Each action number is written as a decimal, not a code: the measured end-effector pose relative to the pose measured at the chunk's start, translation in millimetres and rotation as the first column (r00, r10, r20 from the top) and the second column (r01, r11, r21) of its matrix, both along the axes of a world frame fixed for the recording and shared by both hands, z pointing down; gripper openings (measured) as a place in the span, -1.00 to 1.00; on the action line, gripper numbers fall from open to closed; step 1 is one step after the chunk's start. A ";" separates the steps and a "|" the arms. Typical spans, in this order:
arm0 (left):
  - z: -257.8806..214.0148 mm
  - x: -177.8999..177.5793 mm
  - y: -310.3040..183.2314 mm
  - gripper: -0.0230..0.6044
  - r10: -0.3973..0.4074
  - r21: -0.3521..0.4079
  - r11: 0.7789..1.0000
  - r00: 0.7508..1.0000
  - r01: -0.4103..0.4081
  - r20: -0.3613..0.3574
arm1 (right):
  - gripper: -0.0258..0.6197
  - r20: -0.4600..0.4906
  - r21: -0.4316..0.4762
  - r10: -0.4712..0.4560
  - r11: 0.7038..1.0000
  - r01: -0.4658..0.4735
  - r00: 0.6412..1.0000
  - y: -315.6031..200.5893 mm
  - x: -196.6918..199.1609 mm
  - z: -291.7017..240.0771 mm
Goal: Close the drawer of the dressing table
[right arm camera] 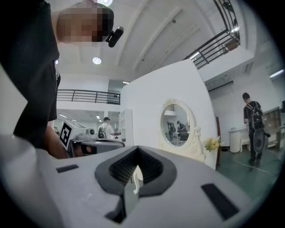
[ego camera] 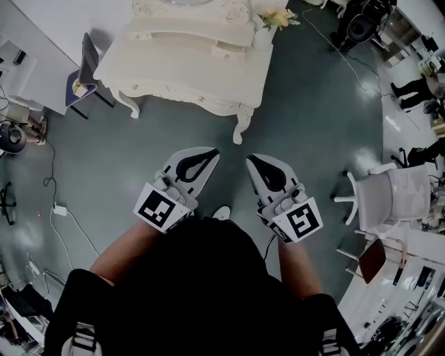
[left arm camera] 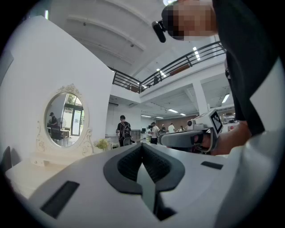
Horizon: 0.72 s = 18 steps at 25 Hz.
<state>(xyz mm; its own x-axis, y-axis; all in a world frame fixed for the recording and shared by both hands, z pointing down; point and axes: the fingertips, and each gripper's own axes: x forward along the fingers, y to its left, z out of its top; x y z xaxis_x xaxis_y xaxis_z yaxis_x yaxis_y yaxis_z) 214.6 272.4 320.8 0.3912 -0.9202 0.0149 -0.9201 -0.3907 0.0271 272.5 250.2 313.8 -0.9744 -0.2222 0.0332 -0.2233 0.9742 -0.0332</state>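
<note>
Two grippers level and side by side, left gripper (ego camera: pixel 212 154) and right gripper (ego camera: pixel 252 160), fingers of each pressed together on nothing, cream dressing table (ego camera: pixel 174 69) well ahead of the fingers, its small drawer (ego camera: pixel 229 50) standing out slightly, yellow flowers (ego camera: pixel 278 18) beyond the right fingers, black-and-white square markers on both cubes.

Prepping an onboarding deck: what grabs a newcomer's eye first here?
The ornate white dressing table at the top of the head view, with yellow flowers on its right end. Below it, the left gripper and right gripper sit side by side over the grey floor, both shut and empty, apart from the table.
</note>
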 end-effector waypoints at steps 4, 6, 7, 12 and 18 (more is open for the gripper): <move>-7.0 3.0 25.2 -0.94 0.022 0.019 1.000 1.000 -0.022 -0.003 | -0.92 -0.010 -0.014 0.010 1.000 -0.010 1.000 22.6 3.3 -0.2; -7.5 1.0 35.5 -0.94 0.016 0.021 1.000 1.000 -0.015 -0.018 | -0.91 -0.006 -0.020 0.009 1.000 -0.009 1.000 29.8 4.0 -0.3; -6.8 0.2 39.1 -0.94 0.010 0.020 1.000 1.000 -0.009 -0.018 | -0.92 0.001 -0.021 0.008 1.000 -0.008 1.000 32.4 4.6 -1.1; 2.4 0.0 49.4 -0.94 0.000 -0.008 1.000 1.000 0.000 -0.017 | -0.92 0.021 -0.026 0.012 1.000 -0.011 1.000 41.2 7.7 0.3; 1.1 -1.6 49.2 -0.94 -0.030 -0.008 1.000 0.999 0.029 -0.031 | -0.91 0.040 -0.049 0.012 0.999 -0.010 0.999 37.4 8.4 0.6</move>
